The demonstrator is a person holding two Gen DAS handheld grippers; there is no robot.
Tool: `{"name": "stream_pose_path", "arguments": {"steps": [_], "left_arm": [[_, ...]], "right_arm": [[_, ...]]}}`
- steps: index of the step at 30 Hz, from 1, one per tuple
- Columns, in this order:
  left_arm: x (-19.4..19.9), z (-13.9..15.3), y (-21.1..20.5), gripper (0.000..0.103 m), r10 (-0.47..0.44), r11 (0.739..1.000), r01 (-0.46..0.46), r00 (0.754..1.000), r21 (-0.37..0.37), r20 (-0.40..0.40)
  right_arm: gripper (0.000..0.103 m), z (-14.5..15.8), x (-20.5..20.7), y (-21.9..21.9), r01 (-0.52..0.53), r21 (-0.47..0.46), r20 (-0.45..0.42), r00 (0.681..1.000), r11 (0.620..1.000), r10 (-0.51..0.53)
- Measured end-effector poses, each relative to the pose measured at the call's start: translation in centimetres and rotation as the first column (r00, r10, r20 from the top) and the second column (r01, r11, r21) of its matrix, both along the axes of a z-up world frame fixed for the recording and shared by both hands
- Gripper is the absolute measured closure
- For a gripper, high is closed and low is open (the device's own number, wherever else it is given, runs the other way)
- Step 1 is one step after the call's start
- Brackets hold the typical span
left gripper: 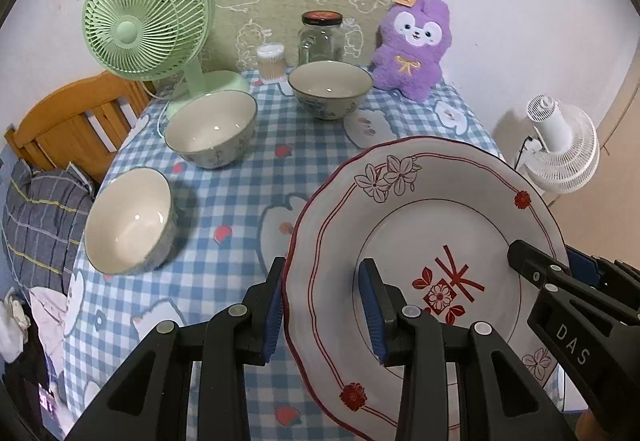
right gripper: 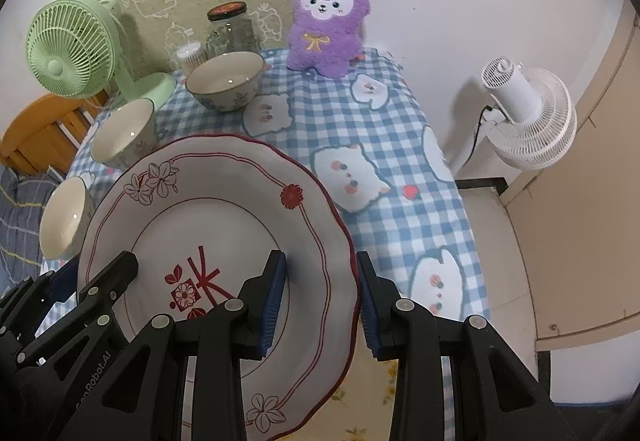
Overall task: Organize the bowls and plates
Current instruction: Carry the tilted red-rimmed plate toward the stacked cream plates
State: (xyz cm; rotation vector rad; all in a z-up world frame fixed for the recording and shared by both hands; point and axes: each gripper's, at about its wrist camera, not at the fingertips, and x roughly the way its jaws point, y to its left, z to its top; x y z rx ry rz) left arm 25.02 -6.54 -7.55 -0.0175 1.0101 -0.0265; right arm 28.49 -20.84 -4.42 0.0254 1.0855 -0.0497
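Gripping opposite rims of the red-patterned plate (left gripper: 420,225), the left tool (left gripper: 324,305) and right tool (right gripper: 320,301) hold it tilted above the checked worktop (left gripper: 240,177), near three bowls (left gripper: 211,127).

Both wrist views look steeply down along their fingers, close over the plate (left gripper: 432,225) (right gripper: 224,201); left from its left rim, right opposite; both share the checked table (left gripper: 224,201) (right gripper: 400,145).
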Motion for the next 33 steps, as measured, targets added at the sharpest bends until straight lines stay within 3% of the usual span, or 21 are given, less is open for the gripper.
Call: {"name": "stream_pose_path", "arguments": {"steps": [17, 33], "left_arm": [[-3.4, -2.1, -4.2, 0.068, -0.019, 1.000, 0.019, 0.999, -0.009, -0.025], [-5.1, -5.4, -6.5, 0.068, -0.030, 1.000, 0.030, 0.994, -0.002, -0.104]], "right_arm": [[0.066, -1.9, -3.4, -4.1, 0.012, -0.009, -0.028, 1.000, 1.000, -0.012], [0.066, -5.4, -5.1, -6.2, 0.022, -0.011, -0.105, 0.994, 1.000, -0.023]]}}
